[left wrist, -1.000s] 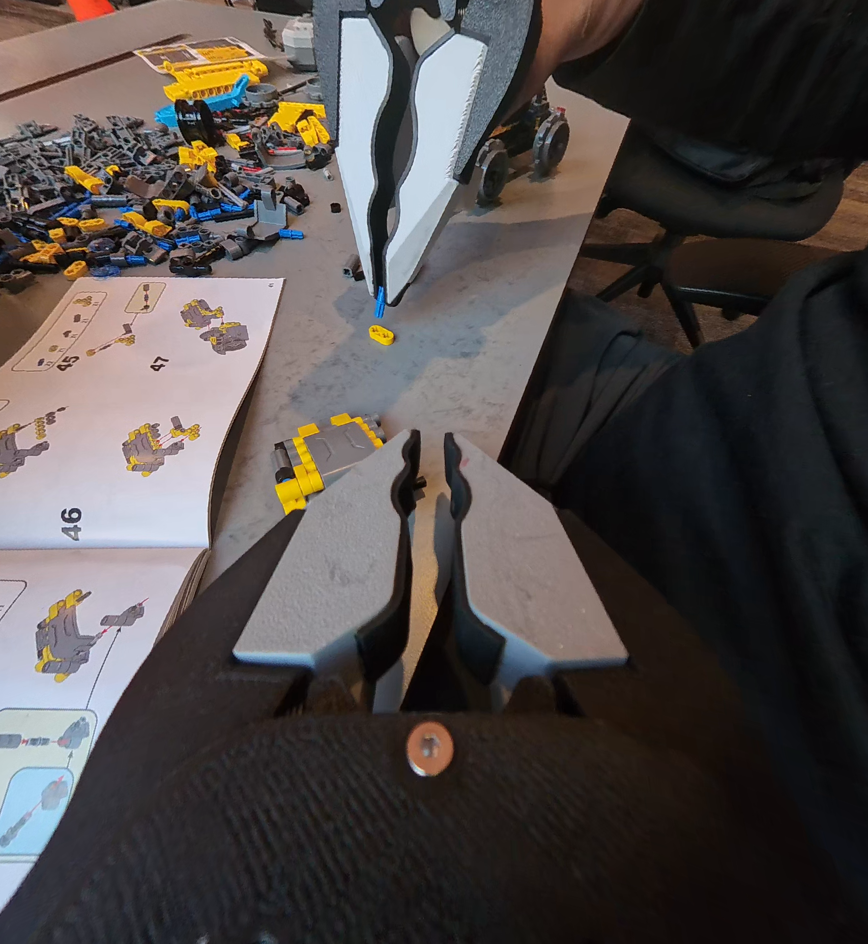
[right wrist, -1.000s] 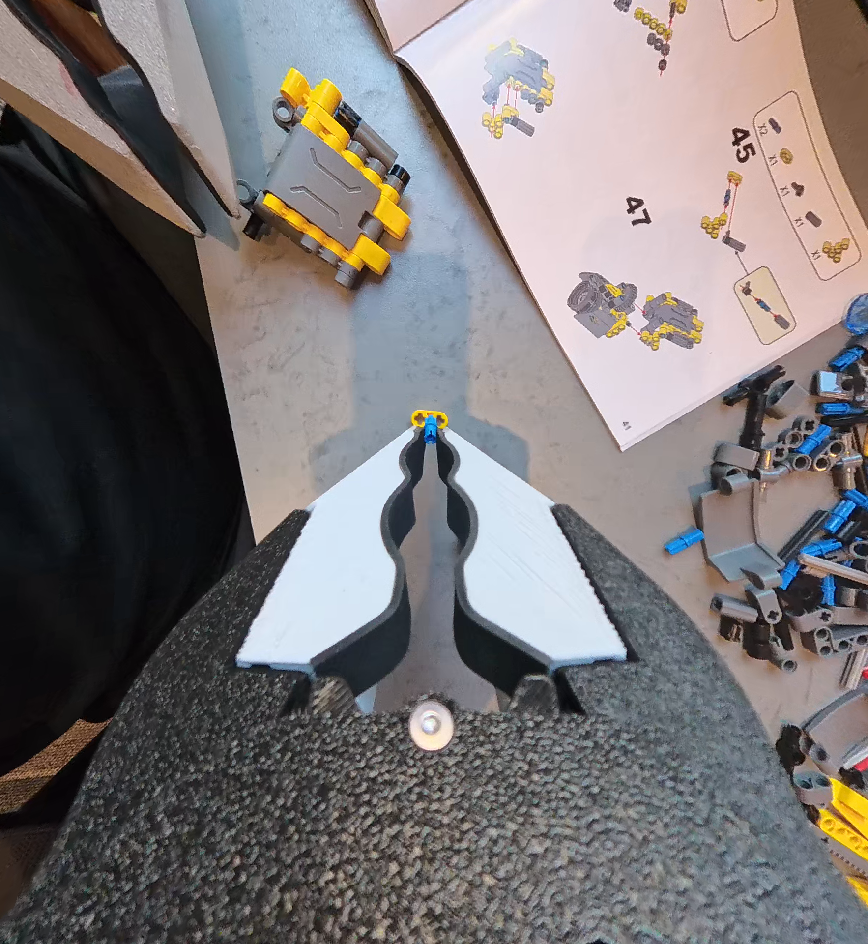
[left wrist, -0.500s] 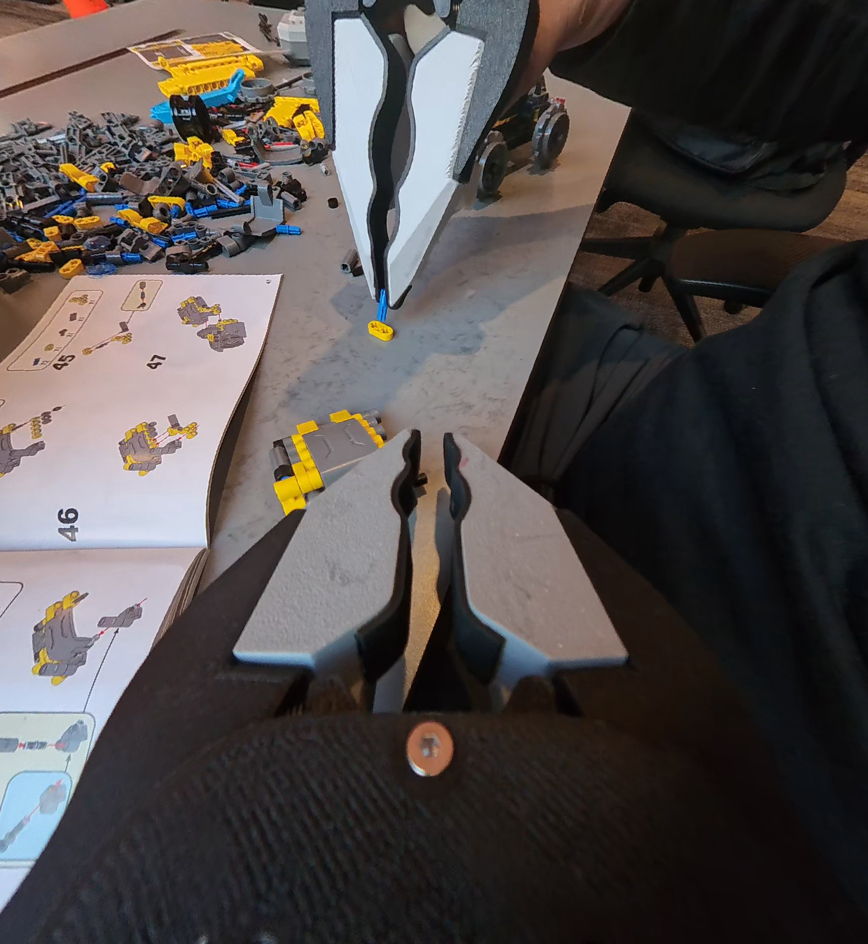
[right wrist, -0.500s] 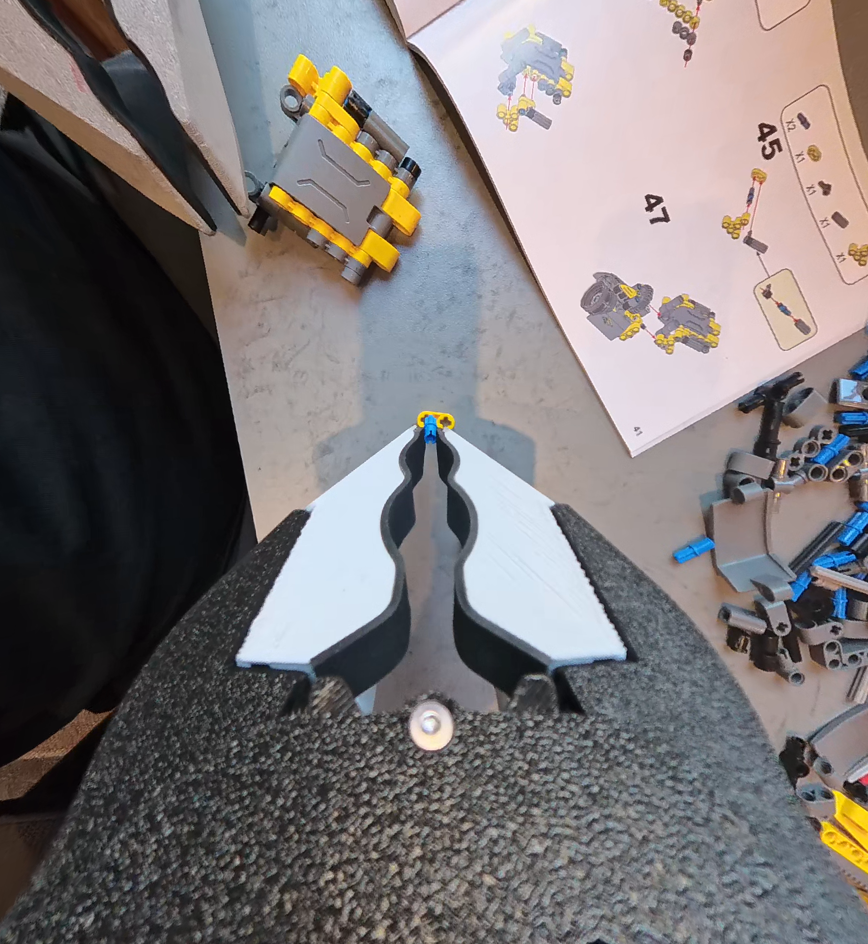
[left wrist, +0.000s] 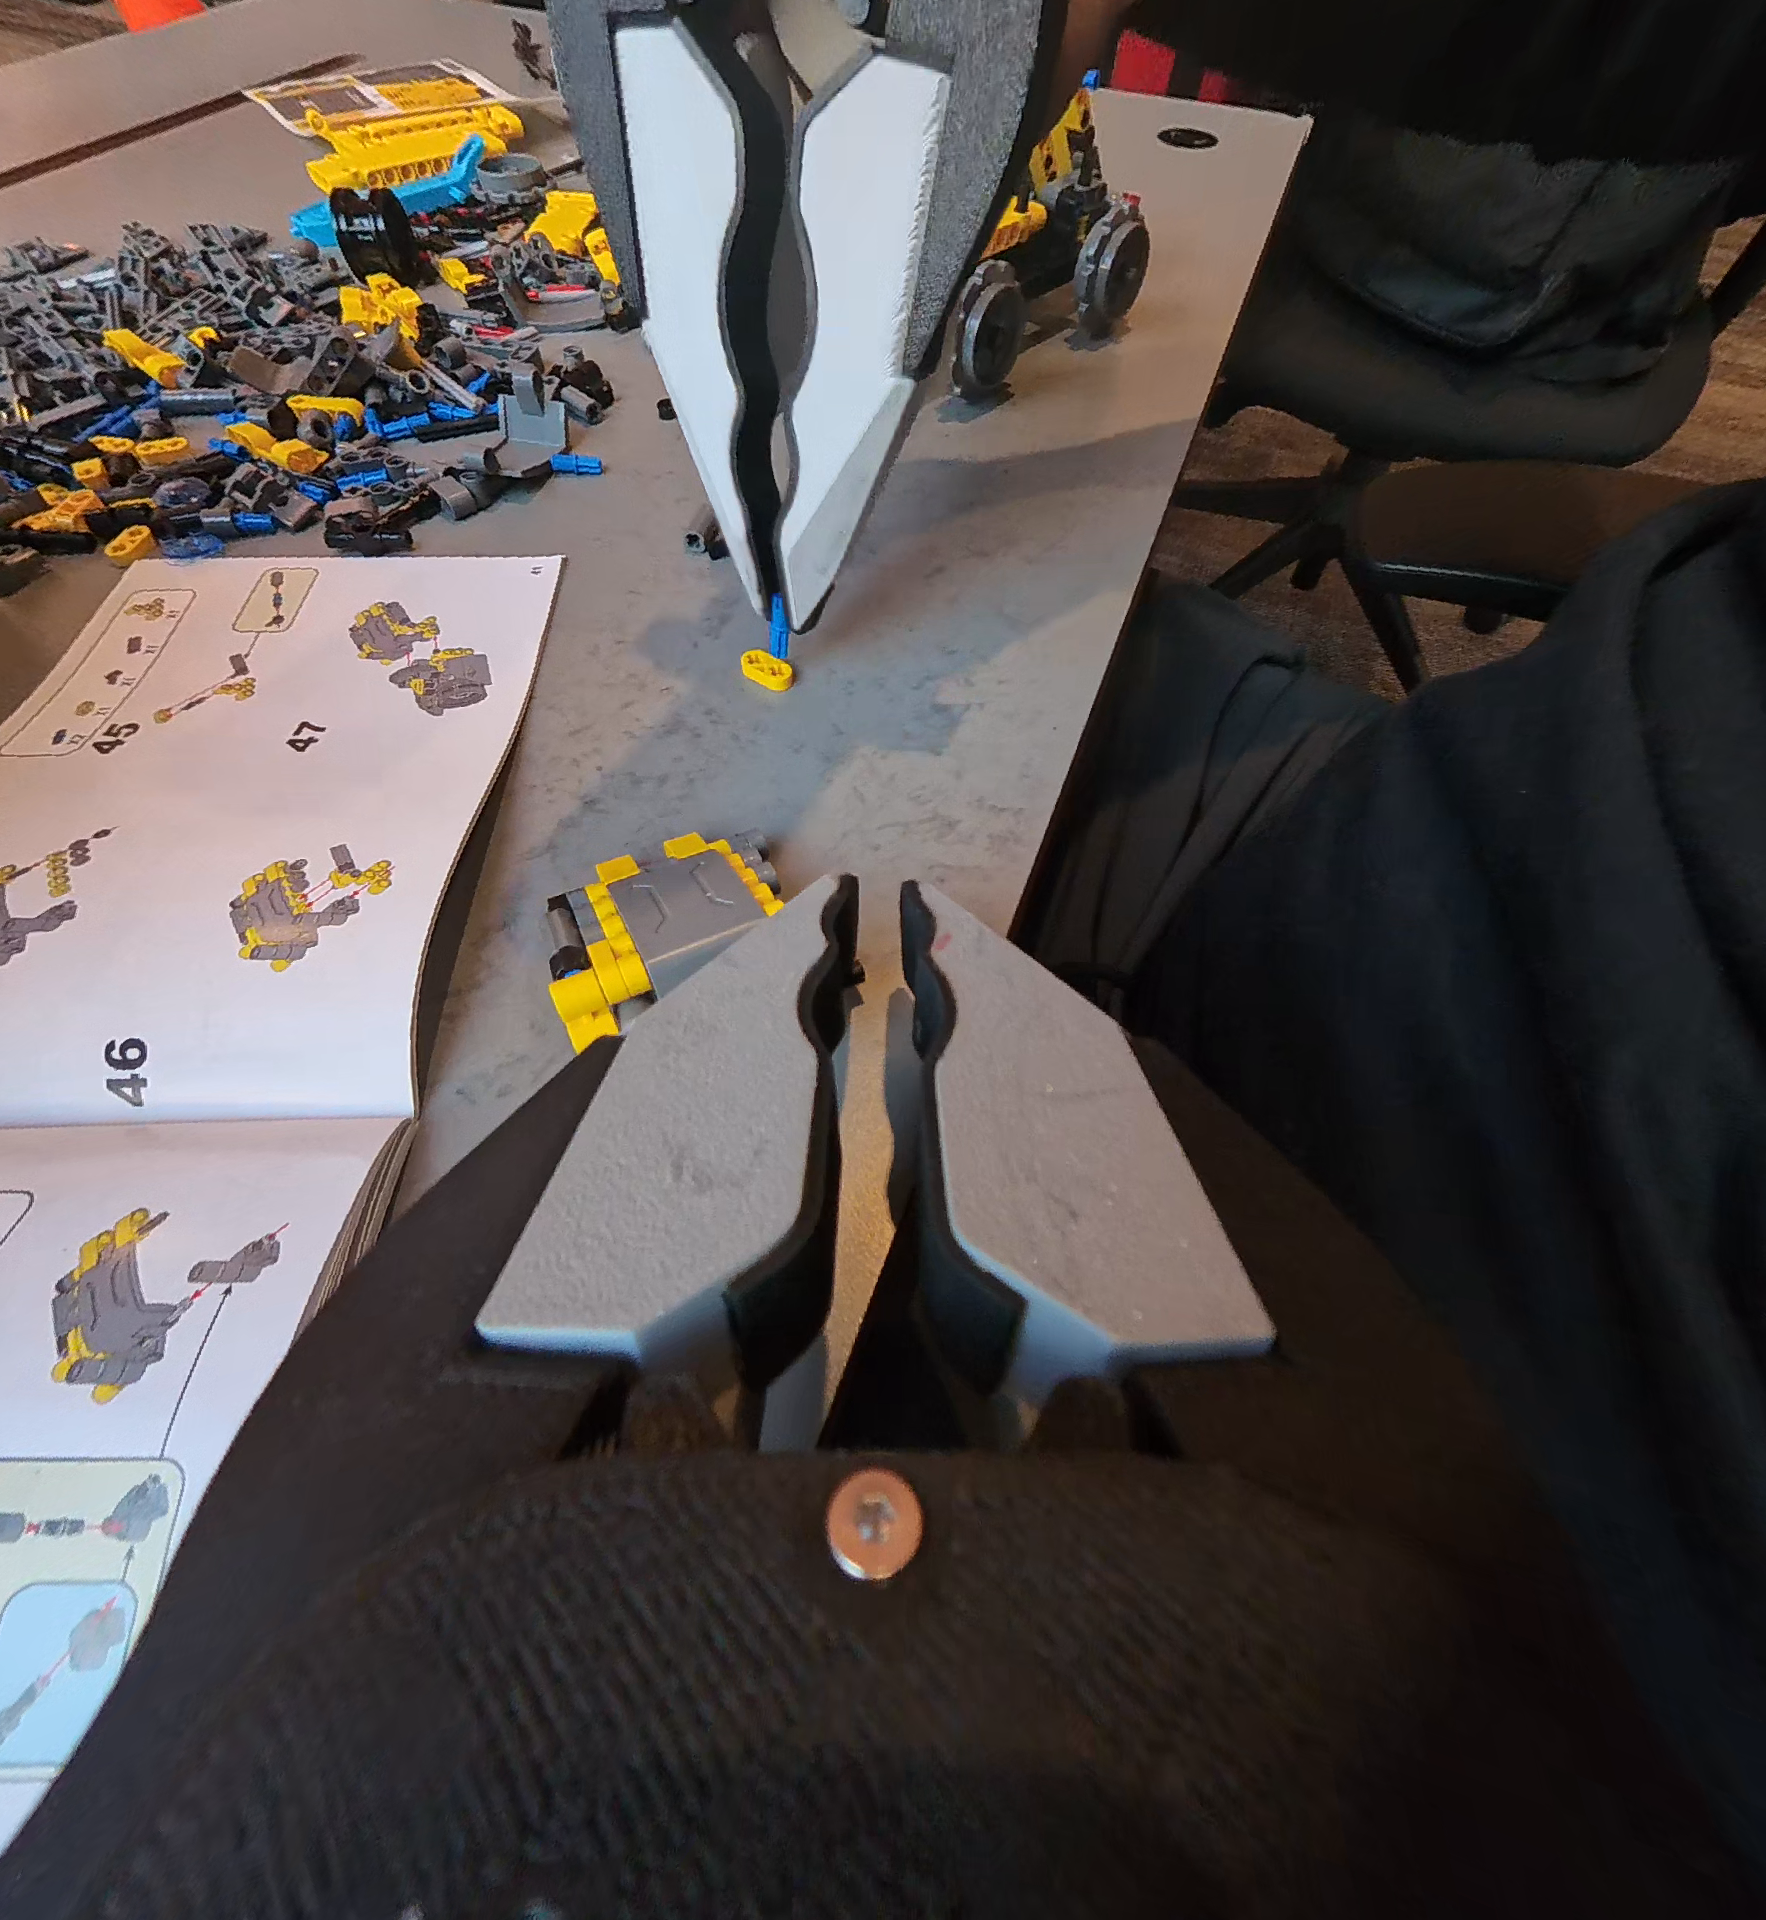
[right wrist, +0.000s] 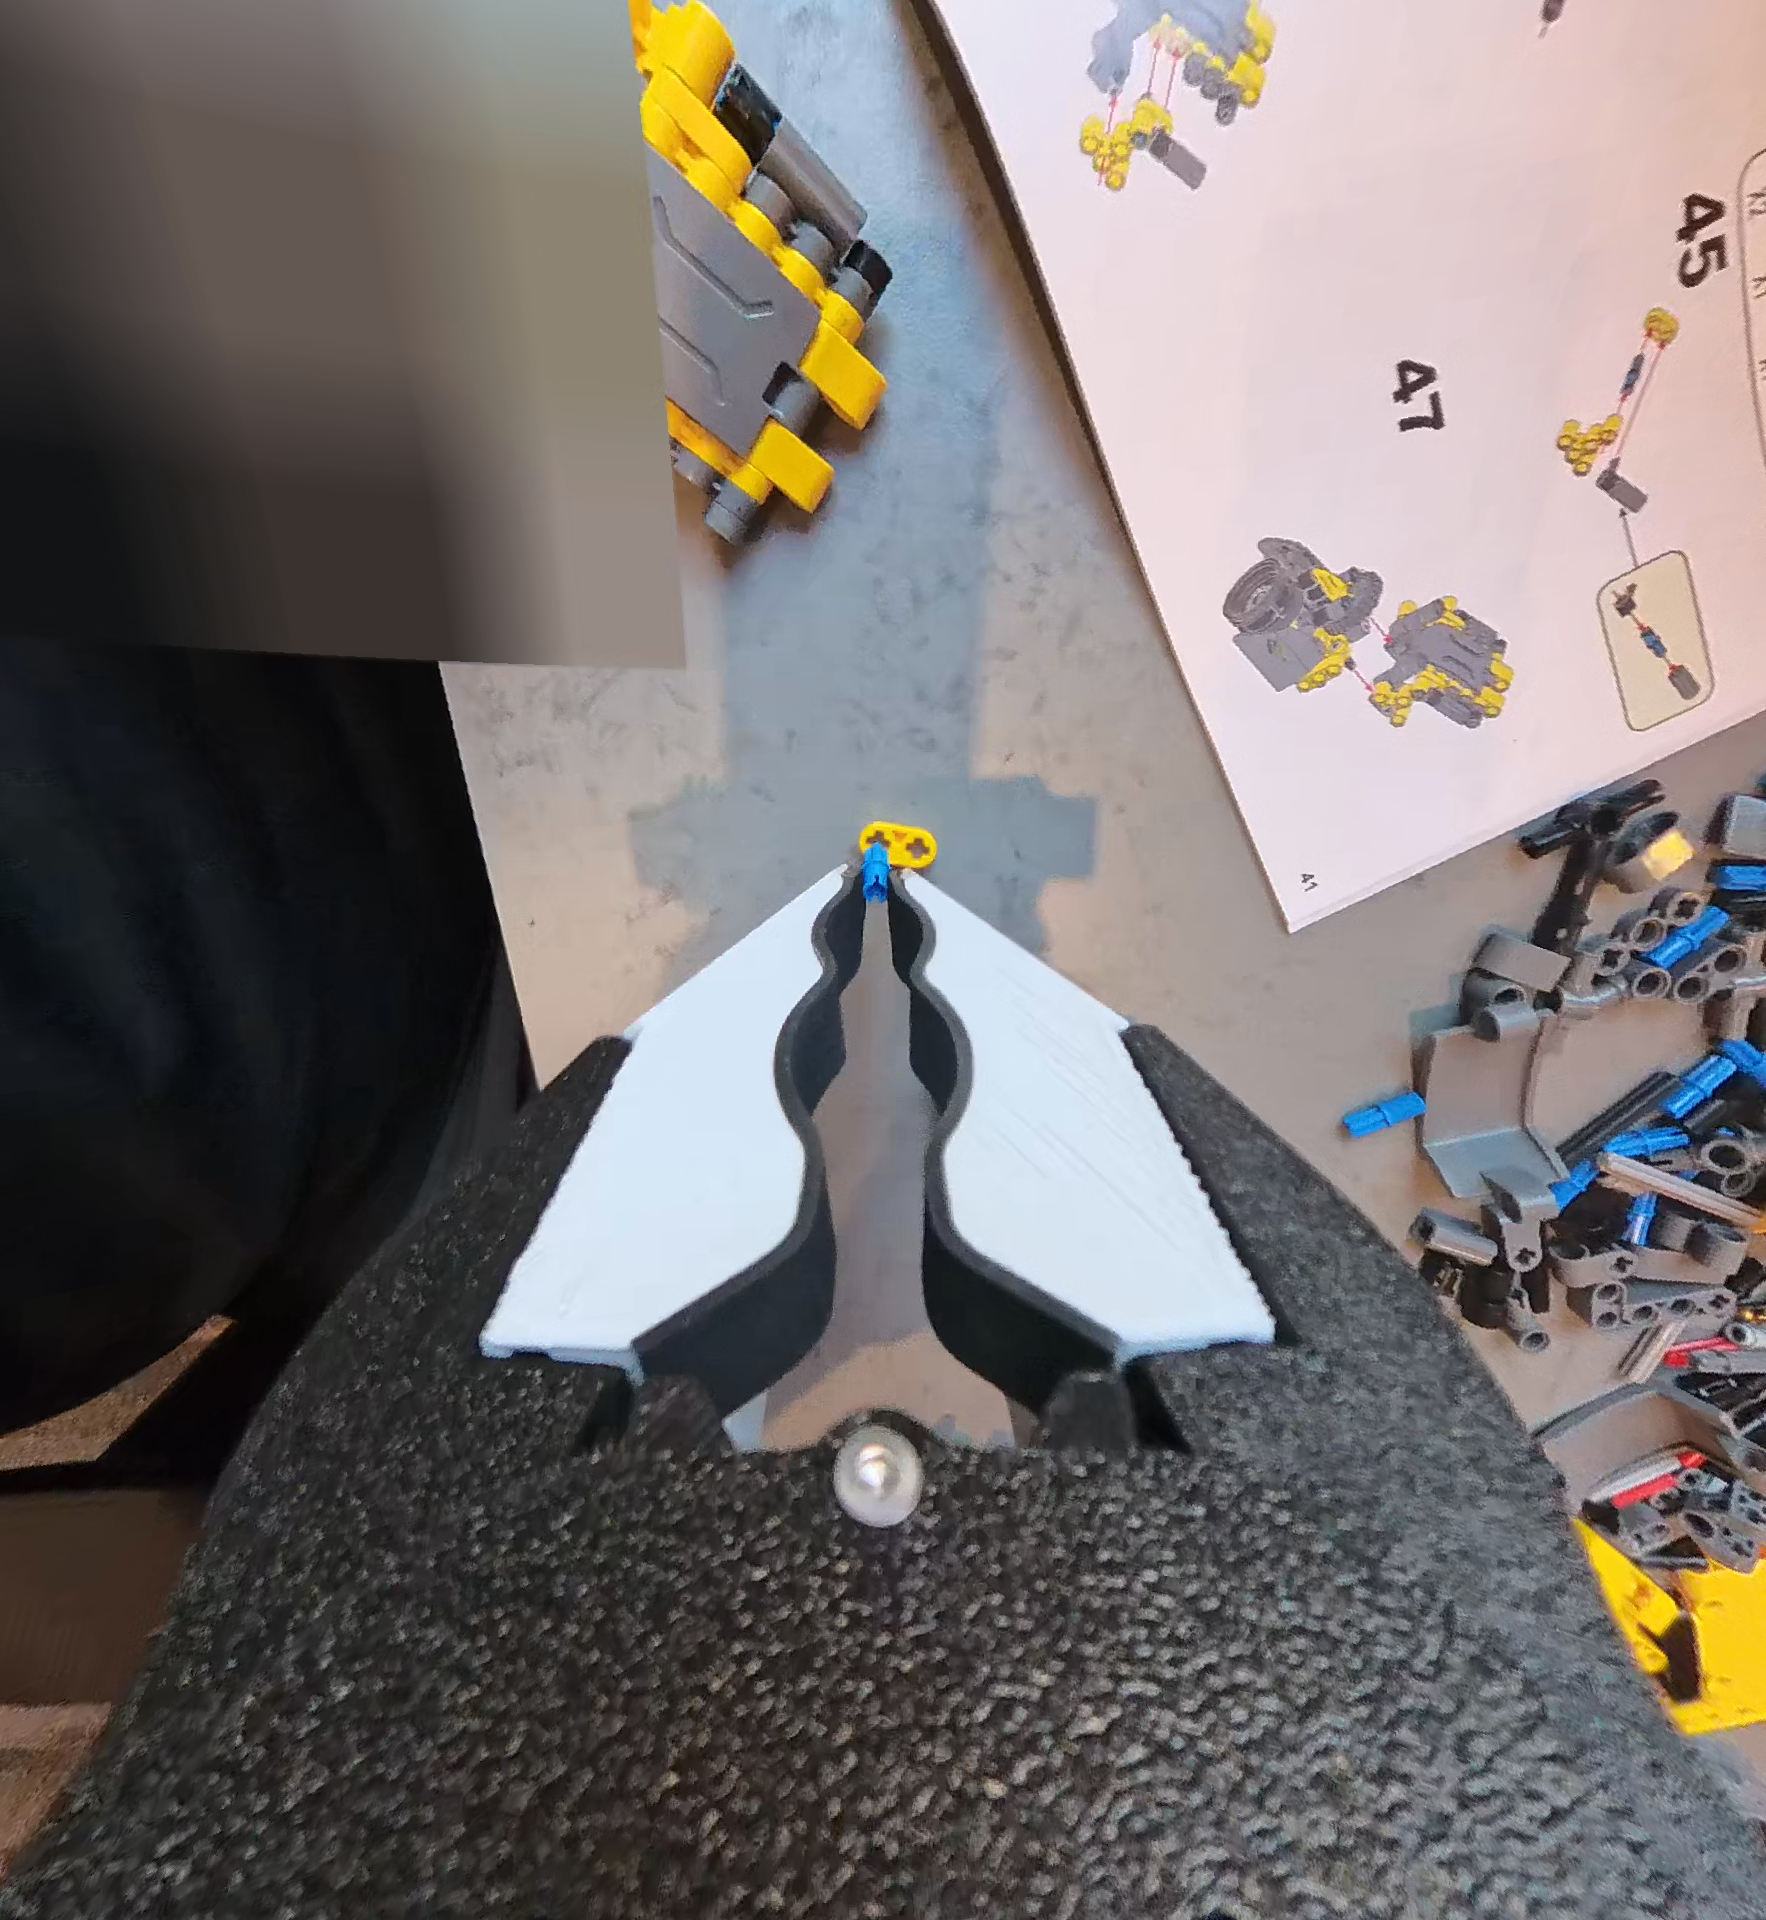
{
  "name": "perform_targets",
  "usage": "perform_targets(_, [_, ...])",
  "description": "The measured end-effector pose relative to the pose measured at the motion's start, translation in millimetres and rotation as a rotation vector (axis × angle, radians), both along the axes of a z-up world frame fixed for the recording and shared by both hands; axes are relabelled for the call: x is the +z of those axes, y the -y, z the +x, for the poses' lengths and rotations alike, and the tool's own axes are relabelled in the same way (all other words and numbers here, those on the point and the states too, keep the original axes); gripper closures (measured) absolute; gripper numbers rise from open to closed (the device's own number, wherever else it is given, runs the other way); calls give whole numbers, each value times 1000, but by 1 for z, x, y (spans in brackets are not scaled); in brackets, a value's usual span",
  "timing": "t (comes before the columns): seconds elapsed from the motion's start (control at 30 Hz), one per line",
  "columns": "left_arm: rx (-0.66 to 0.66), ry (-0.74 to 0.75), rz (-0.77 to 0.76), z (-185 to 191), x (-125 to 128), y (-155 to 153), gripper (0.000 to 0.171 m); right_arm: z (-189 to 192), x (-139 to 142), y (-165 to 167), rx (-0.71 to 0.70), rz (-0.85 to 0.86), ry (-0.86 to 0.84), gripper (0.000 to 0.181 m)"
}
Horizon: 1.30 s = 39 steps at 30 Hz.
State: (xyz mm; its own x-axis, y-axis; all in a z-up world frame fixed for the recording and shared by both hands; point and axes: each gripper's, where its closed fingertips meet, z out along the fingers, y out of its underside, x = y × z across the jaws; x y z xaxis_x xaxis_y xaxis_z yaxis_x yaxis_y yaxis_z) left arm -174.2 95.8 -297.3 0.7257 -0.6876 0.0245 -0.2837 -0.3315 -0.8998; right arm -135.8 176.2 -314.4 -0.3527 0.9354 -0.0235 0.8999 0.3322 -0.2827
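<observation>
Blue pin (right wrist: 874, 871) in right claw (right wrist: 874, 883) touches yellow link (right wrist: 898, 840).

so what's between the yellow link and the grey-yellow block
Bare table between the yellow link and the grey-yellow block, shown in both views.

Bare table (left wrist: 858, 748) lies open between booklet (left wrist: 235, 831) and table edge. Obstacles: yellow-grey block assembly (left wrist: 661, 925) near the edge, loose parts pile (left wrist: 235, 416) beyond, apparently dense.
</observation>
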Motion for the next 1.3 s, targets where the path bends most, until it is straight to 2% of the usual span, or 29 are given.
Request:
perform_targets(0.43, [-19, 13, 5, 2, 2, 3, 167, -1, -3, 0, 42, 77, 139, 178])
perform_targets(1.3, [-39, 26, 1, 6, 2, 6, 167, -3, -3, 1, 122, 197, 267, 179])
